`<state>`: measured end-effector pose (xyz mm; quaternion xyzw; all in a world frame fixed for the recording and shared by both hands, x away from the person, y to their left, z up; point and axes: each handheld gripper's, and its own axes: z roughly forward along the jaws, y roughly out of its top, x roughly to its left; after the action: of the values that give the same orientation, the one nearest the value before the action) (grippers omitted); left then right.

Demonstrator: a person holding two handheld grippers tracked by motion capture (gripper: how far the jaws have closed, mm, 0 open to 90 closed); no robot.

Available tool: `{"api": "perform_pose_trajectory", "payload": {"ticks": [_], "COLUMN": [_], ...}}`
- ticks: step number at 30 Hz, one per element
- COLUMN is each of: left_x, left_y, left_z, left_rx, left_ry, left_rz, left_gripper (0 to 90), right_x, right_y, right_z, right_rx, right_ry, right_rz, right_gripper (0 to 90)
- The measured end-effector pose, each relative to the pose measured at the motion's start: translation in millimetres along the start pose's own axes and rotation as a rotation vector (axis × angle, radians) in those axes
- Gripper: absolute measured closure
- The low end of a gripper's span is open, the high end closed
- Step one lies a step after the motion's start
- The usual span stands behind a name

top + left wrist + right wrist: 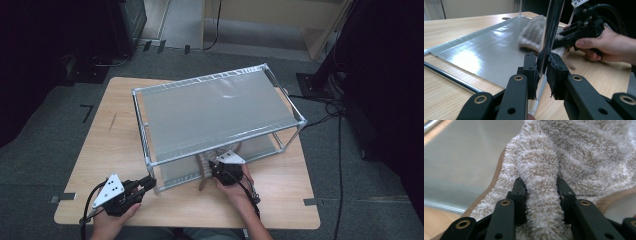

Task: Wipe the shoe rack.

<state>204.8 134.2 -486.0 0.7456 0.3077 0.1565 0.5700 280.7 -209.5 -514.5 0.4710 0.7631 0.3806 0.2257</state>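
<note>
At bench front, rack post [550, 37] clamped in left gripper [541, 72] jaws; towel [564, 157] fold pinched in right gripper [541, 200] jaws on lower shelf [486, 52]. Judged step: towel placement under way; push-in, then release, required next.

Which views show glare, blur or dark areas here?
High view: dim, with black corners; faint glare on the rack's top shelf. Left gripper view: bright glare on the lower shelf and the chrome post. Right gripper view: the towel is fairly sharp, the shelf behind it soft.
</note>
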Motion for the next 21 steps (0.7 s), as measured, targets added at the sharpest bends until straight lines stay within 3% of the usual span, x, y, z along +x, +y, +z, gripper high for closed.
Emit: {"api": "perform_pose_trajectory", "payload": {"ticks": [7, 14, 21], "left_x": [-2.7, -4.7, -6.4], "left_y": [1.2, 1.5, 1.9], "left_z": [-0.3, 0.7, 2.9], "left_rx": [0.006, 0.008, 0.014], "left_ry": [0.006, -0.009, -0.024], "left_rz": [-0.004, 0.001, 0.002], "left_gripper": [75.3, 75.0, 76.6], "right_x": [-38.7, -83.2, -106.7], "right_y": [-5.2, -14.6, -20.2], "right_z": [-9.0, -21.6, -30.0], "right_rx": [0.009, -0.003, -0.010], "right_ry": [-0.063, -0.140, -0.168], "right_rz": [0.047, 0.139, 0.198], "right_gripper": [66.0, 66.1, 66.2]}}
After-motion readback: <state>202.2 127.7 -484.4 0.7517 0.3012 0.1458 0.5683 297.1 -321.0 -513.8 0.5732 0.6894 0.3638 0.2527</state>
